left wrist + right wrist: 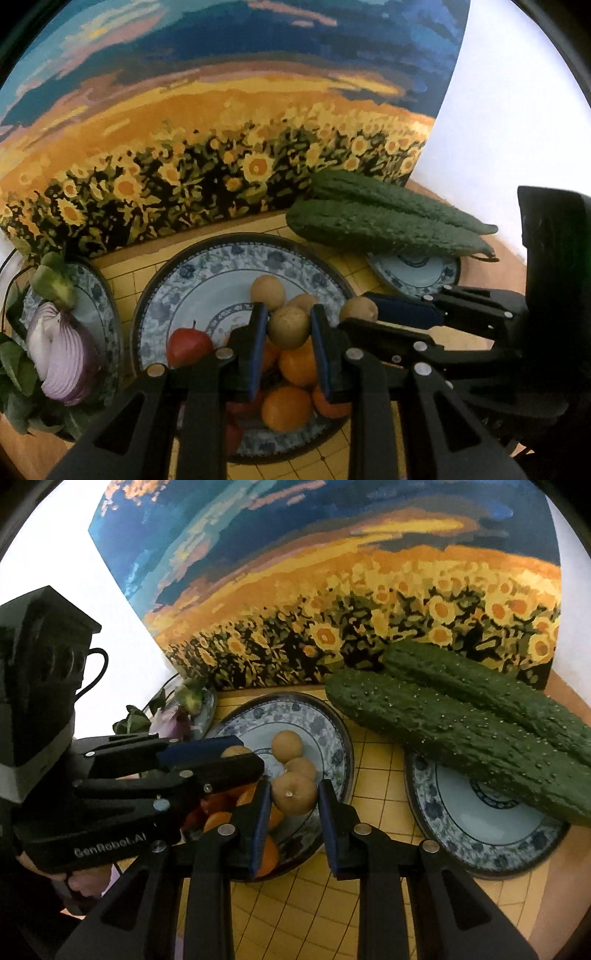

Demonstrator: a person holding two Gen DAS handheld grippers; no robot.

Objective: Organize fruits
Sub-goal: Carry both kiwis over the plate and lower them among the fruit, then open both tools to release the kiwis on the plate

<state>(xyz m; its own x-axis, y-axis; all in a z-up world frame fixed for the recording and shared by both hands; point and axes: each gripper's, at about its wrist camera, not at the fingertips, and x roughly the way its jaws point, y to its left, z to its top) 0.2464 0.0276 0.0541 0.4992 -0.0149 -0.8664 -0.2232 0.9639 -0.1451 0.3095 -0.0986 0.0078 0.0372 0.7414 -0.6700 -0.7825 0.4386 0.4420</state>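
Two cucumbers (458, 734) lie side by side across the small blue-patterned plate (491, 845) at the right of the right wrist view. Their tips overhang its rim and their far ends nearly reach the sunflower painting (351, 602), which closes off the back of the wooden worktop (491, 258). A yellow grid mat (303, 908) shows open room at the bottom of that view and in a narrow strip between this plate and the large centre plate (192, 284). A third plate (94, 295), at the left edge of the left wrist view, carries one halved purple onion (62, 354) and leafy greens (14, 373), close beside the centre plate's rim. The fruit is heaped on the near half of the centre plate, and its far left half is bare. Four round brown fruits can be counted, along with at least three oranges (286, 408) and a red apple (188, 345); more red shows under the pile, too hidden to count. Two brown fruits (267, 291) rest on the heap. The left gripper (288, 308) reaches in low over the plate's near rim with its jaws clamped on the third brown fruit (289, 326). The right gripper (293, 784) comes in over the plate's right rim, beside the left gripper, with its jaws gripping the fourth brown fruit (294, 793). Both are held just above the pile.
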